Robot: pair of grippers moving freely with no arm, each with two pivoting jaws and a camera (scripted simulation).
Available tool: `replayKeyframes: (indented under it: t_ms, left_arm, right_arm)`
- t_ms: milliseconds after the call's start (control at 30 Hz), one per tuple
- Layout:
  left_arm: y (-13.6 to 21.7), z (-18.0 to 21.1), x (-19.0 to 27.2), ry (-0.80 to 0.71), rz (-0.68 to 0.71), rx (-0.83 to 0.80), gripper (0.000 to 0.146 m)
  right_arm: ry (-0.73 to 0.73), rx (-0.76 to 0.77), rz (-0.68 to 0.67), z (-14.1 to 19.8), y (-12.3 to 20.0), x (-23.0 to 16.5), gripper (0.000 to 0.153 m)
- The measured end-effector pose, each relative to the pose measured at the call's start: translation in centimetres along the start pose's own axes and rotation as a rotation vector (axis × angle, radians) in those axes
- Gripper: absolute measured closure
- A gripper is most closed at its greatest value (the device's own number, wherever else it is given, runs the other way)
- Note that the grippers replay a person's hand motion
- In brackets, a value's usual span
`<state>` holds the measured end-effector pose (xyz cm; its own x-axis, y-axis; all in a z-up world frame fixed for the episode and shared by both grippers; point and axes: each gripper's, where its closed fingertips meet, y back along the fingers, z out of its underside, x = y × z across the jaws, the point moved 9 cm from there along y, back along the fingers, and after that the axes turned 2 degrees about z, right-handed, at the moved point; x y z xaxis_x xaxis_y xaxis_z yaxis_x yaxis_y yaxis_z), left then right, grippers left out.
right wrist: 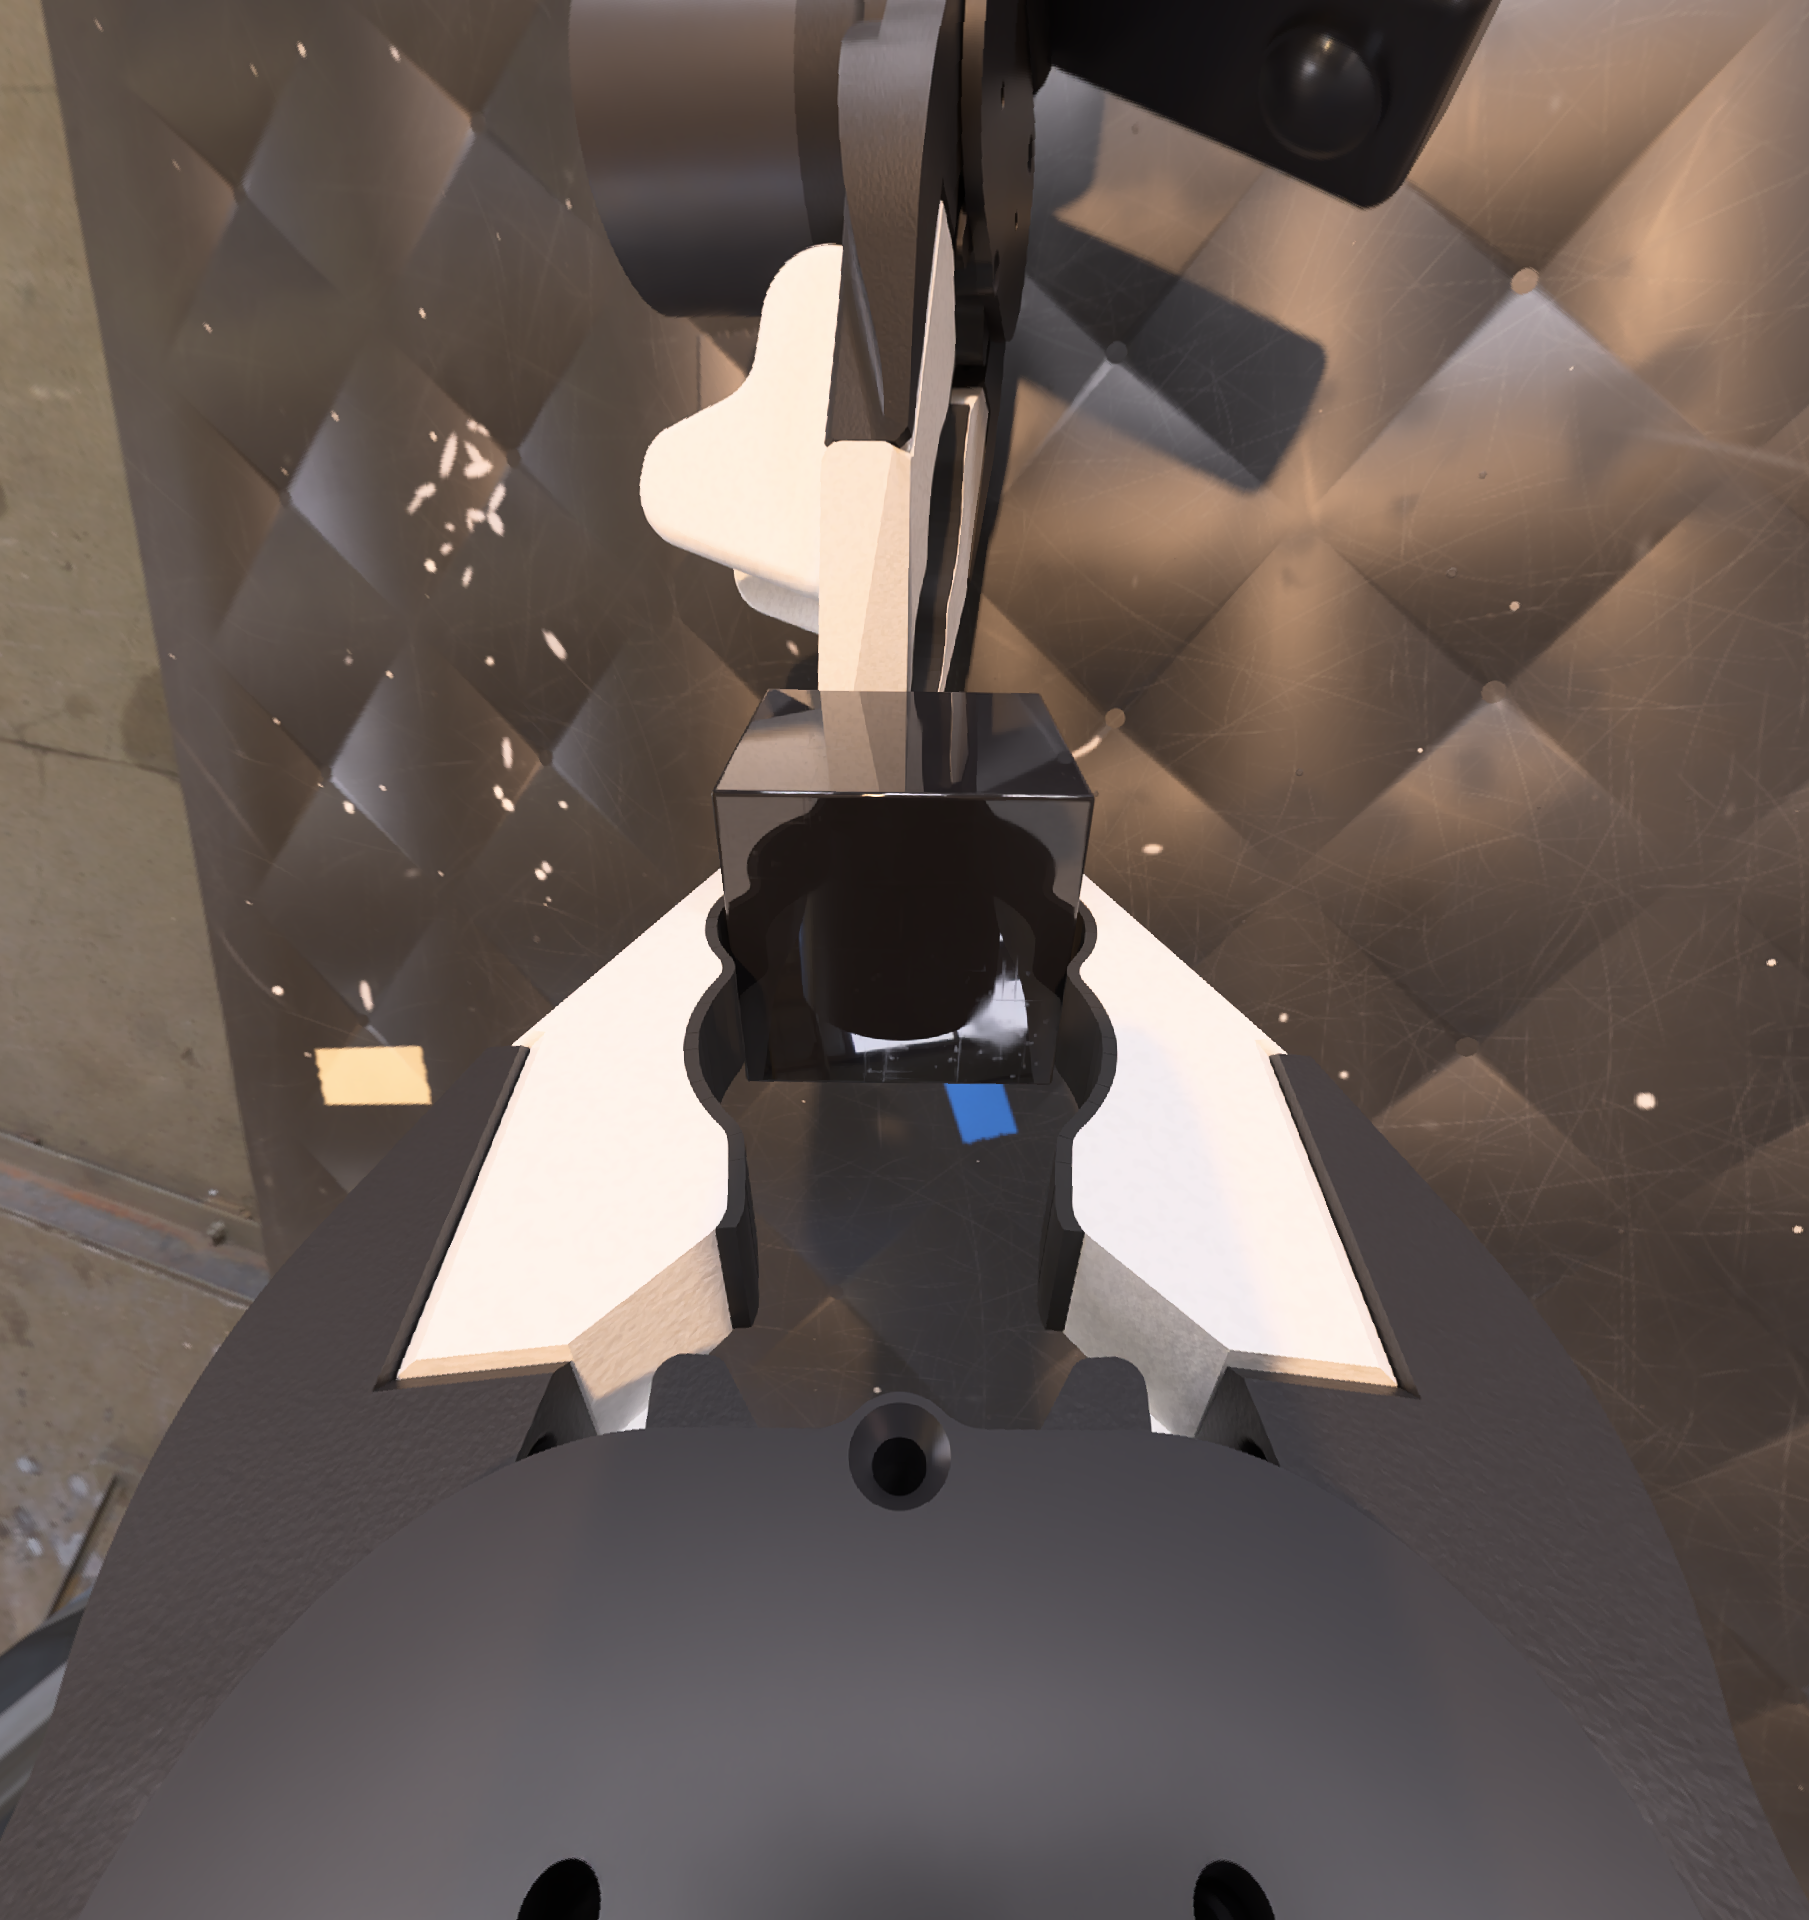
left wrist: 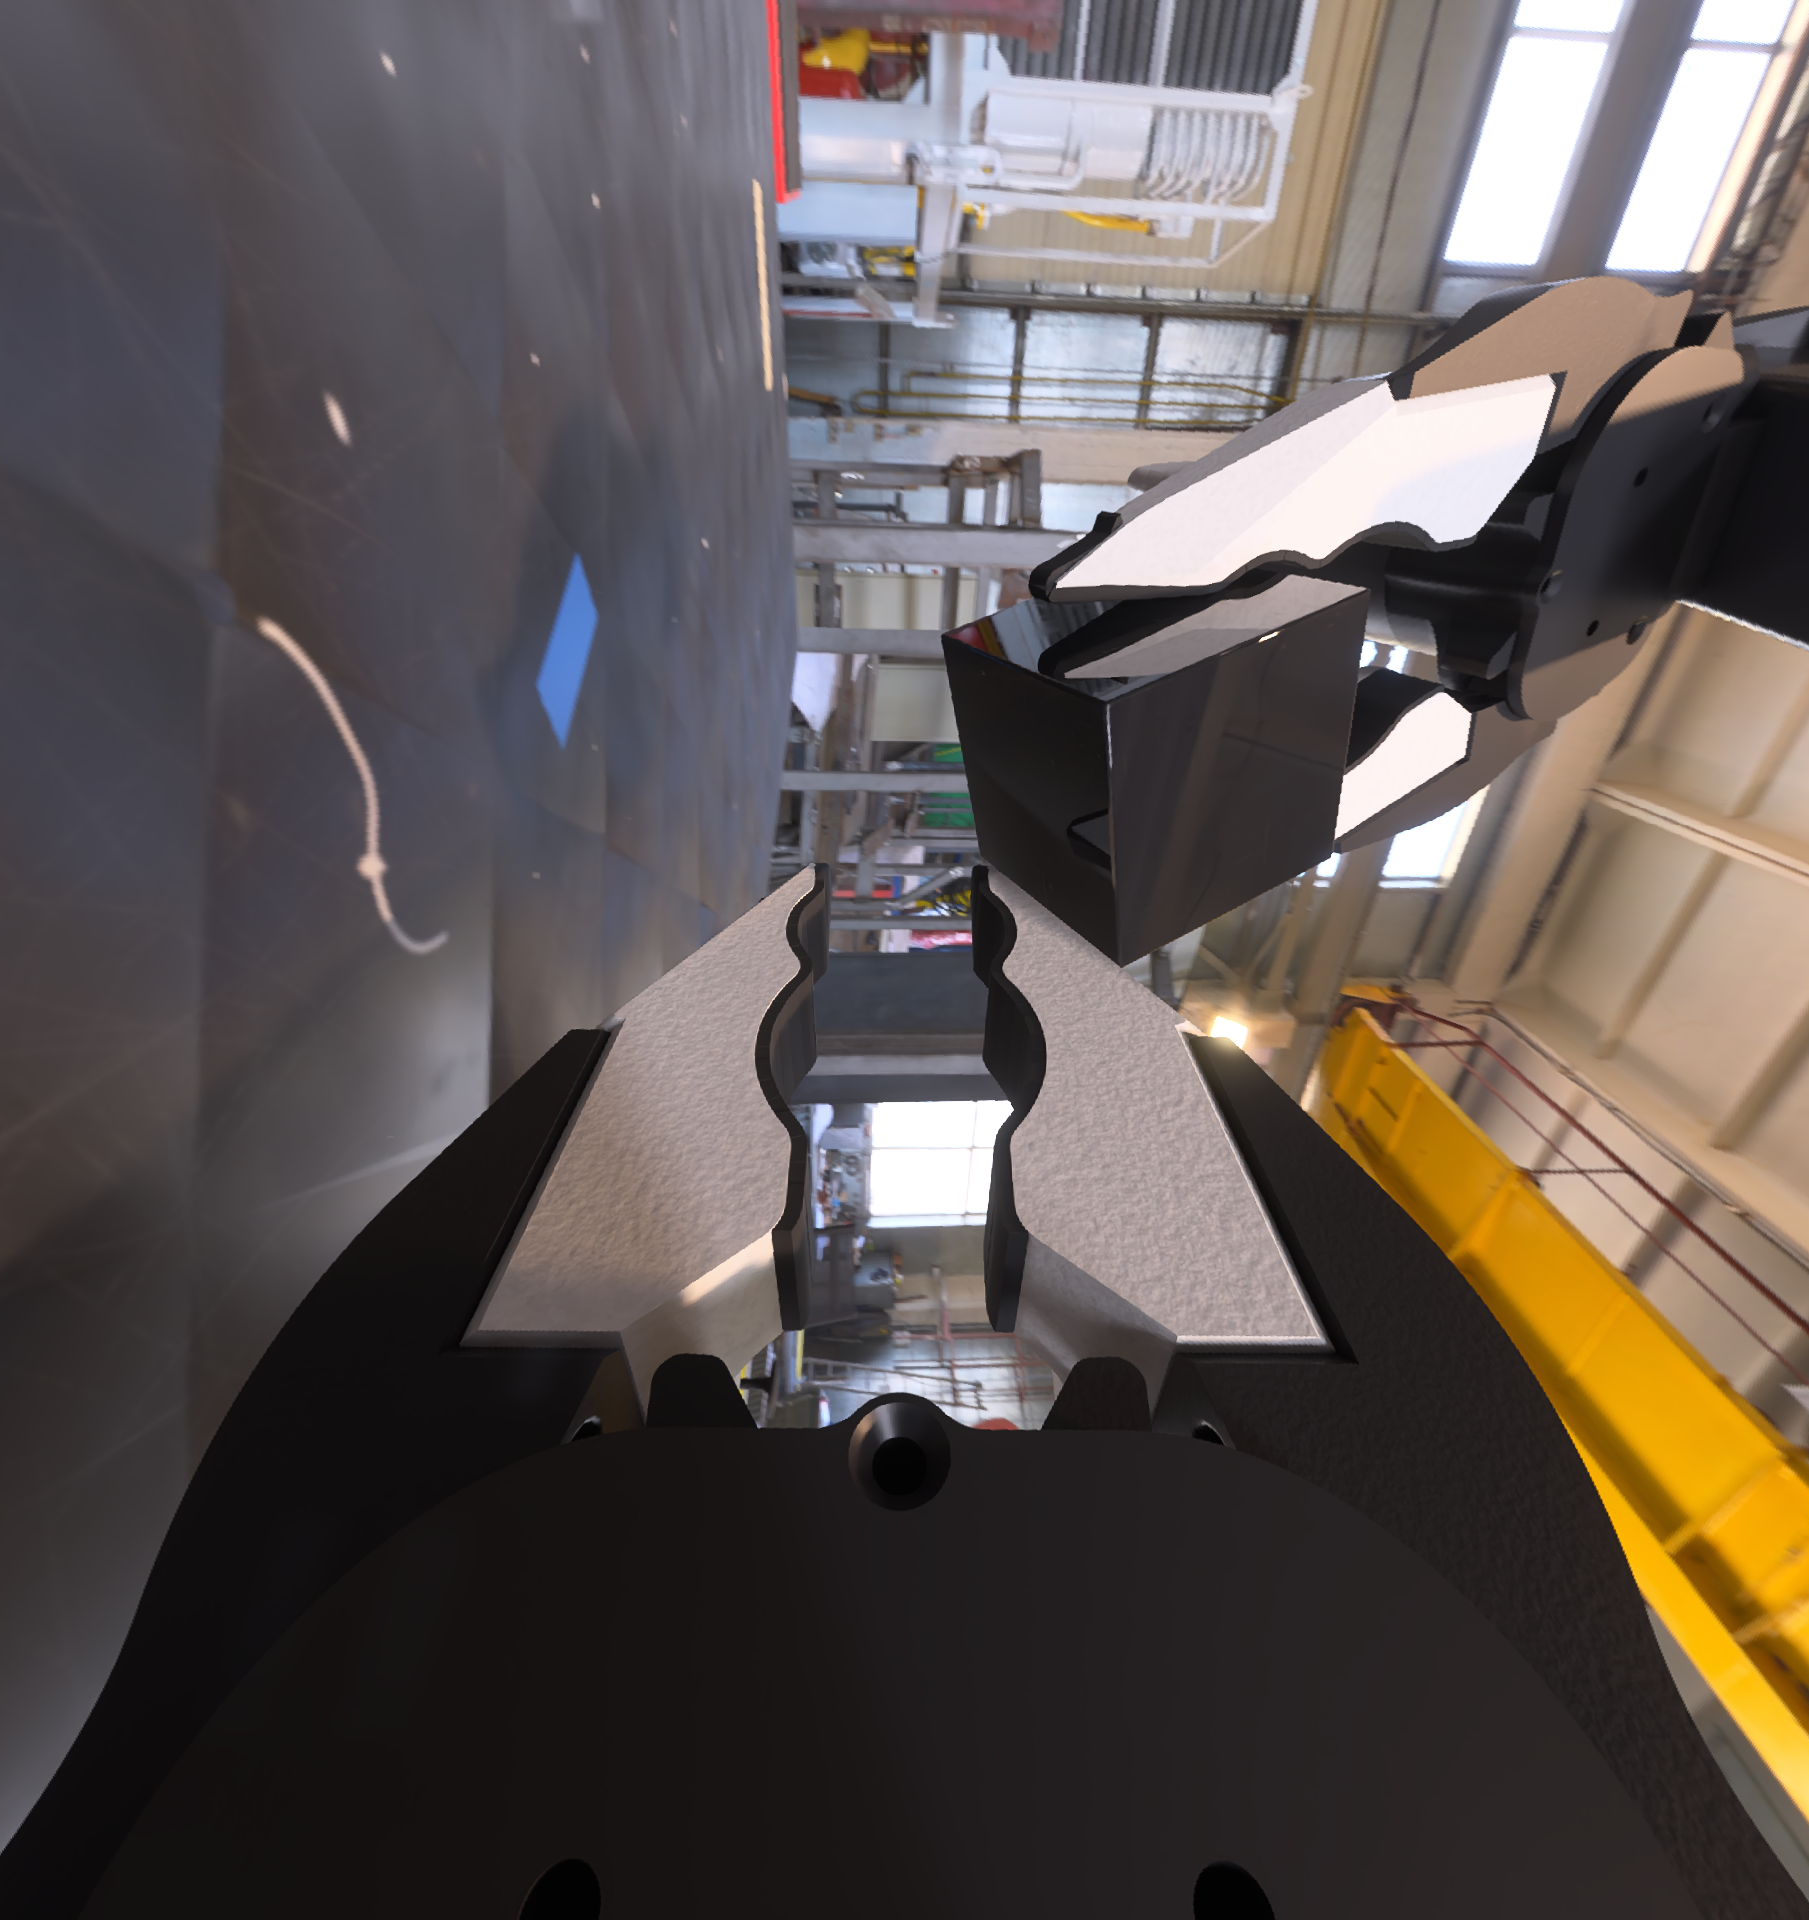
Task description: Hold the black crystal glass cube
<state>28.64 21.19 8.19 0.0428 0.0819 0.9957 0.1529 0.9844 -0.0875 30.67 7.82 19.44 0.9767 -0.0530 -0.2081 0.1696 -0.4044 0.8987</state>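
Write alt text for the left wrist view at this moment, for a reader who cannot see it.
The right gripper reaches in from the upper right, shut on the black crystal glass cube, which is held in the air. The left gripper fills the foreground, open and empty, its tips just short of the cube. A small blue patch lies on the dark quilted metal surface at left.

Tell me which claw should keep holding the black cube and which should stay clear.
Right. The right claw already has the black cube clamped between its fingers, lifted above the quilted metal surface. The left claw is open and empty, its tips just short of the cube, so it should probably stay clear.
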Motion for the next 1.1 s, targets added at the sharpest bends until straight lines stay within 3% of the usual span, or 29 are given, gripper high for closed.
replayKeyframes:
  t_ms: [467,667,867,1100]
  left_arm:
    - [0.6,-0.3,1.9,0.108,0.130,-0.046,0.118]
    - [0.3,-0.4,2.6,0.129,0.156,-0.065,0.119]
    - [0.6,-0.8,3.4,0.134,0.168,-0.038,0.118]
    - [1.0,-1.1,4.1,0.032,0.078,0.026,0.117]
  right_arm:
    - [-0.254,0.058,-0.074,-1.7,2.4,0.5,0.093]
    - [-0.283,0.127,-0.115,-1.3,3.2,0.6,0.093]
    - [-0.154,0.209,-0.067,-1.0,4.0,0.2,0.093]
    - [0.077,0.240,0.179,-0.8,3.4,-1.5,0.093]
